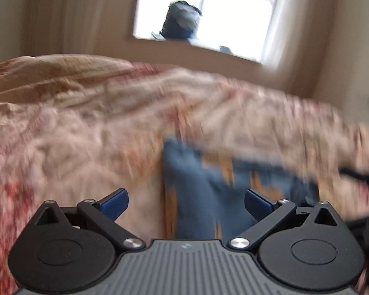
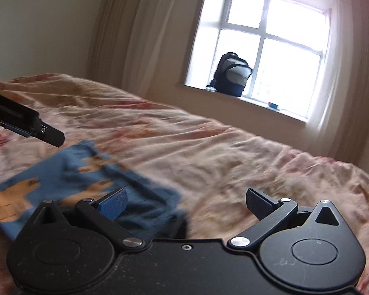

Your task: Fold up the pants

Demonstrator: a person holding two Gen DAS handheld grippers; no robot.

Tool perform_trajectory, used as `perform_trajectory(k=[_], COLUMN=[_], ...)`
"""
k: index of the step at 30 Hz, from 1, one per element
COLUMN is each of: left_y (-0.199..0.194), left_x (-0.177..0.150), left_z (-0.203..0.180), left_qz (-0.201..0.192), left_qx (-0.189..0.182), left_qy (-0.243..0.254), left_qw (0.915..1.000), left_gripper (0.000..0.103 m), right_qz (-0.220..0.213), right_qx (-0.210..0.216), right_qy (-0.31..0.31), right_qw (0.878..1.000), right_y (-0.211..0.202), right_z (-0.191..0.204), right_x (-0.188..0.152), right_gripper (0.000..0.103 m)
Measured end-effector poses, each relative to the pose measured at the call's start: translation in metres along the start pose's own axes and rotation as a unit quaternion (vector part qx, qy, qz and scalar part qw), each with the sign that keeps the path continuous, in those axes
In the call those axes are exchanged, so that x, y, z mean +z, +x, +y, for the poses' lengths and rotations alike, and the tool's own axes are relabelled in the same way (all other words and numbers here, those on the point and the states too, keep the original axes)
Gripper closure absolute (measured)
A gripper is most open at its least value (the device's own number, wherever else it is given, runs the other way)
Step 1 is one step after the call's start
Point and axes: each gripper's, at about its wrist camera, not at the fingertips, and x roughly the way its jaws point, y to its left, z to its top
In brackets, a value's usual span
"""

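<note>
Rumpled floral bedding (image 2: 209, 147) carries the blue patterned pants (image 2: 69, 174), soft and light so likely to sag, lying just ahead of the spread, empty jaws of left gripper (image 1: 186, 205) and right gripper (image 2: 186, 205); pinch a doubled edge.

Pants (image 1: 196, 172): blue fabric with orange-tan block pattern, lying flat on bed, blurred in both views. In left wrist view, just ahead of left gripper (image 1: 186, 205), between its spread fingers and running off toward right. In right wrist view, pants (image 2: 69, 172) sit ahead-left of right gripper (image 2: 186, 205), roughly rectangular, already folded compact; near corner bunched, dark, close by left fingertip. Neither gripper touches fabric as far as visible.
</note>
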Motion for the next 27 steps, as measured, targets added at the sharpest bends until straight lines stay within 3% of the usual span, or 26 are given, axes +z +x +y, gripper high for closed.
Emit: perform_trajectory(k=[3,7,11,13,16,18,20,22,24,27], left_y=[0.009,-0.008,-0.022,-0.02,-0.009,-0.011,-0.014,-0.015,-0.016,-0.01], left_x=[-0.029,-0.032,-0.022,-0.021,-0.029,-0.031,-0.027,-0.022,-0.017,-0.012], left_z=[-0.001,0.019,0.027,0.03,0.042,0.047,0.046,0.045,0.046,0.04], left_qz=[0.045,0.05,0.032,0.024,0.051,0.048,0.043,0.038,0.024,0.019], left_qx=[0.031,0.007,-0.002,0.017,0.022,0.014,0.013,0.0,-0.038,-0.084], left_qy=[0.042,-0.014,-0.042,-0.04,-0.059,-0.071,-0.07,-0.089,-0.116,-0.129], left_qw=[0.9976,0.9986,0.9986,0.9988,0.9967,0.9962,0.9966,0.9954,0.9923,0.9878], left_gripper=[0.001,0.001,0.0,0.0,0.0,0.0,0.0,0.0,0.0,0.0], right_qz=[0.041,0.054,0.017,0.008,0.038,0.07,0.062,0.039,0.02,0.021], right_qx=[-0.003,-0.003,-0.011,-0.001,0.009,0.008,0.019,0.02,0.025,0.071], right_qy=[-0.029,0.001,0.008,-0.008,-0.033,-0.045,-0.009,-0.002,-0.006,0.021], right_qw=[0.999,0.999,1.0,1.0,0.999,0.996,0.998,0.999,0.999,0.997], right_y=[0.001,-0.009,-0.024,-0.019,0.002,0.014,0.009,0.001,-0.001,0.013], right_z=[0.014,0.003,0.001,0.008,0.02,0.023,0.013,0.005,-0.003,-0.02], right_x=[-0.021,-0.031,-0.016,-0.006,-0.006,-0.018,-0.02,-0.015,-0.005,0.011], right_gripper=[0.001,0.001,0.001,0.001,0.001,0.001,0.001,0.001,0.001,0.001])
